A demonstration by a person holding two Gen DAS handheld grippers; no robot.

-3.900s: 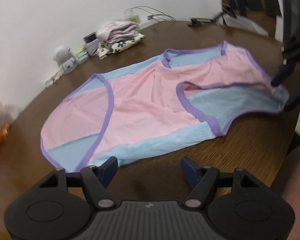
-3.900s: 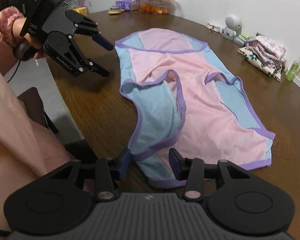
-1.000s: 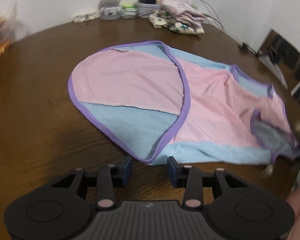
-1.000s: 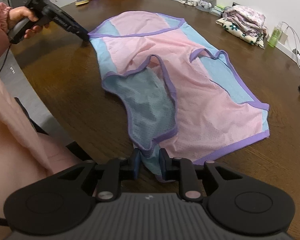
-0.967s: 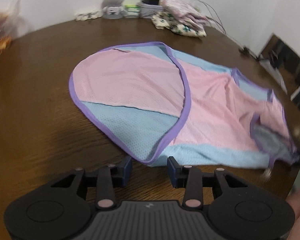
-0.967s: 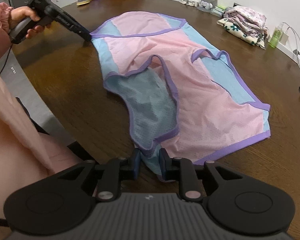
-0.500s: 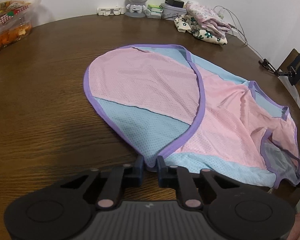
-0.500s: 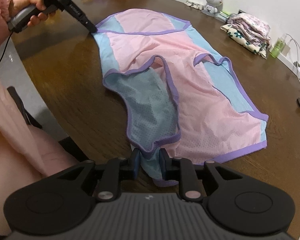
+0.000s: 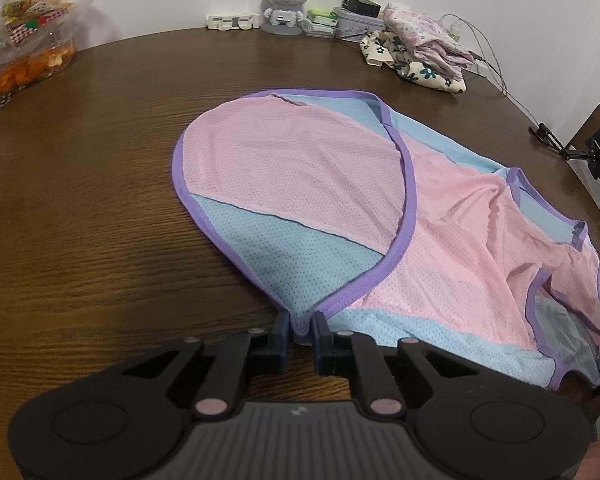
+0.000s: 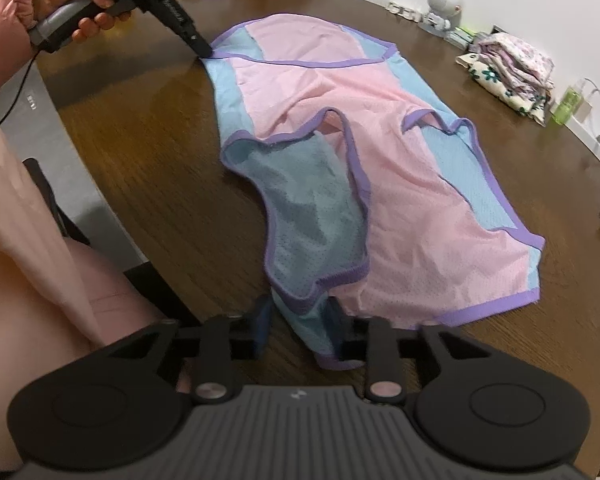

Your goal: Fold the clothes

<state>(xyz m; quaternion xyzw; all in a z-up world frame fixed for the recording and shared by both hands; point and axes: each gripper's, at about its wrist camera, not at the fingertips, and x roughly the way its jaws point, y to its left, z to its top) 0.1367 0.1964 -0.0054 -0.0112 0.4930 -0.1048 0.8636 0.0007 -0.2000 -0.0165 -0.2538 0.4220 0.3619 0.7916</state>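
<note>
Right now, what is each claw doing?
Left claw: just closed, pinching the pink and blue garment at its corner.
Right claw: closed on the garment's near edge.

Dark wooden table [image 9: 80, 220]. Flat at its middle, a pink-and-blue garment [image 9: 300, 184]. Beyond the garment along the wall: snack bag [image 9: 24, 40], white speaker [image 9: 286, 0], tin [image 9: 356, 24], folded clothes [image 9: 420, 52], green bottle [image 10: 568, 106].

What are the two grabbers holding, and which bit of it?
Both hold the pink and blue top. The left gripper has just closed on its purple-edged near corner; the right gripper pinches the blue strap end by the armhole.
</note>
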